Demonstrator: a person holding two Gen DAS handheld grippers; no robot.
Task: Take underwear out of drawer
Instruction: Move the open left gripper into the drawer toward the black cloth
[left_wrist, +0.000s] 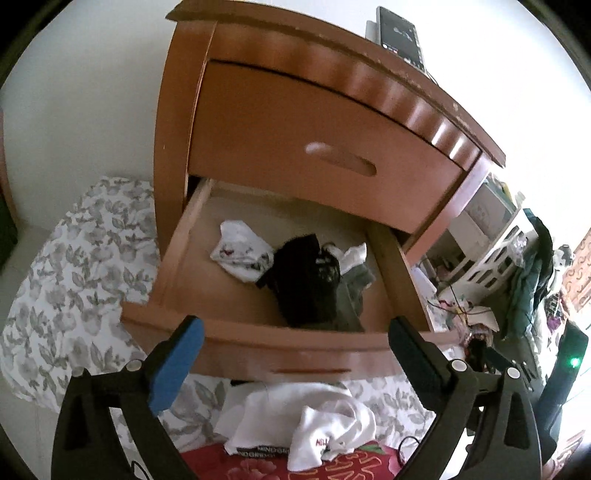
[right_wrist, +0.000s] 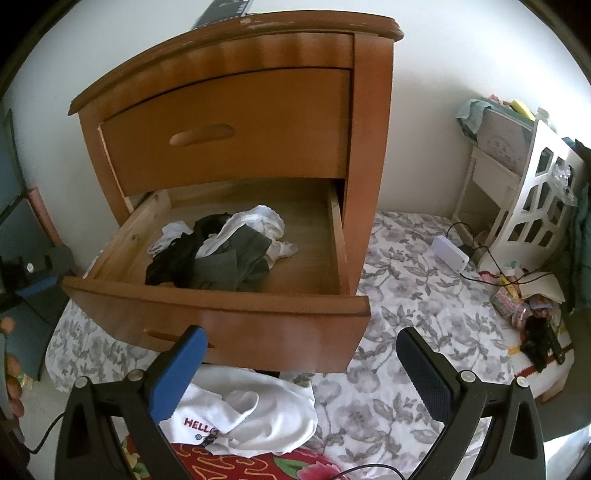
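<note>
The lower drawer (left_wrist: 236, 343) (right_wrist: 221, 317) of a brown wooden nightstand (left_wrist: 295, 122) (right_wrist: 236, 122) is pulled out. Inside lies a loose heap of underwear: a white piece (left_wrist: 242, 251) (right_wrist: 258, 221), a black one (left_wrist: 306, 280) (right_wrist: 177, 254) and a grey-green one (left_wrist: 354, 295) (right_wrist: 229, 266). My left gripper (left_wrist: 295, 343) hangs open just in front of the drawer's front panel, empty. My right gripper (right_wrist: 301, 354) is open too, level with the drawer's right front corner, holding nothing. More white garments (left_wrist: 303, 421) (right_wrist: 243, 413) lie on the floor below the drawer.
The nightstand's upper drawer (left_wrist: 314, 147) (right_wrist: 225, 136) is shut. A grey floral sheet (left_wrist: 62, 280) (right_wrist: 413, 306) covers the floor around it. A white openwork rack (right_wrist: 535, 199), cables and small clutter (right_wrist: 524, 299) stand at the right. A phone (left_wrist: 400, 37) rests on top.
</note>
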